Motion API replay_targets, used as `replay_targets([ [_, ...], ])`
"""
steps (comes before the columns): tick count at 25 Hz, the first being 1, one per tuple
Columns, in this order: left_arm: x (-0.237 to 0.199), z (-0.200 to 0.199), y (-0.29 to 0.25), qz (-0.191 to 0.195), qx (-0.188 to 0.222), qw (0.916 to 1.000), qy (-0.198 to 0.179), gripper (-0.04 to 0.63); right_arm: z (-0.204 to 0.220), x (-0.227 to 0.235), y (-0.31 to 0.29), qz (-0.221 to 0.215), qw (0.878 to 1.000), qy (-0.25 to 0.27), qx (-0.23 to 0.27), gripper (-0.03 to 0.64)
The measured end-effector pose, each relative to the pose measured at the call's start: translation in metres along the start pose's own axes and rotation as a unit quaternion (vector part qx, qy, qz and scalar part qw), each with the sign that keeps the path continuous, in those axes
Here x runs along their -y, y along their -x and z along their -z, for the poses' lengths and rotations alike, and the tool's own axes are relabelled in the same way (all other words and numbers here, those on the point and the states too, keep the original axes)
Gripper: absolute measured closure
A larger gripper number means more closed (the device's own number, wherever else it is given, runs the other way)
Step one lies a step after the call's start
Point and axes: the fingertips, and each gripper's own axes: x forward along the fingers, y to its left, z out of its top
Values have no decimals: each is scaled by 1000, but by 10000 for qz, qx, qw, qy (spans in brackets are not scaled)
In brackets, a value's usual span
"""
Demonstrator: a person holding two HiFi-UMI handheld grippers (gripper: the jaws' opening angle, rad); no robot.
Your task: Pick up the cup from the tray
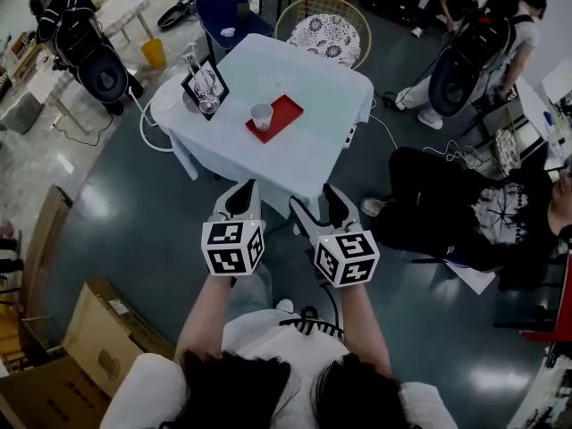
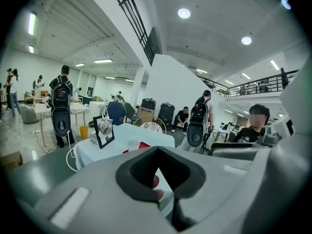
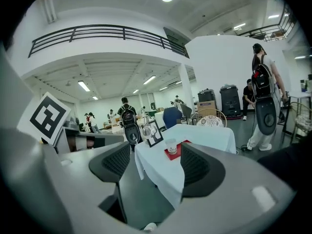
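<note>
Cup (image 1: 261, 114): upright, long axis vertical, mouth up, standing on the red tray (image 1: 285, 112) at the end nearest the framed picture (image 1: 206, 86). Nothing is touching it and it is well apart from both grippers.

Arms: both forearms reach forward side by side, marker cubes on top. Both grippers point at the worktop (image 1: 295, 164) and are held over the floor, short of its near edge.

Left gripper (image 1: 243, 190): jaws clenched, pads meeting. Only a small diamond-shaped gap shows between them in the left gripper view. No object gripped.

Right gripper (image 1: 315, 199): jaws released and spread wide, with nothing between them. The right gripper view shows the worktop corner, tray and cup through the gap, far off.

Worktop: square, covered with a white cloth. The tray lies near its middle, set at an angle to the edges. The framed picture stands at the left corner, near the tray.

Beyond the far edge: a round wicker chair (image 1: 323, 34).
</note>
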Motion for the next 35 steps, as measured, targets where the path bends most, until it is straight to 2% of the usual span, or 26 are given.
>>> replay_targets([
  [5, -22, -18, -21, 149, -104, 9993, -322, 595, -20, -5, -40, 18, 10000, -59, 21, 282],
  [12, -58, -36, -53, 292, -182, 9989, -324, 595, -40, -7, -85, 138, 9998, 112, 125, 273],
  [16, -79, -59, -76, 362, -170, 9985, -367, 594, -57, -3, -117, 262, 9994, 66, 194, 270],
  [20, -88, -60, -94, 438, -219, 9979, -435, 595, -58, 2, -135, 332, 9992, 173, 159, 259],
  [31, -119, -61, -144, 269, -423, 9981, -353, 595, -53, 23, -197, 295, 9981, 493, -217, 235],
  [35, -125, -60, -168, 180, -512, 9980, -323, 595, -50, 35, -221, 231, 9982, 467, -288, 229],
])
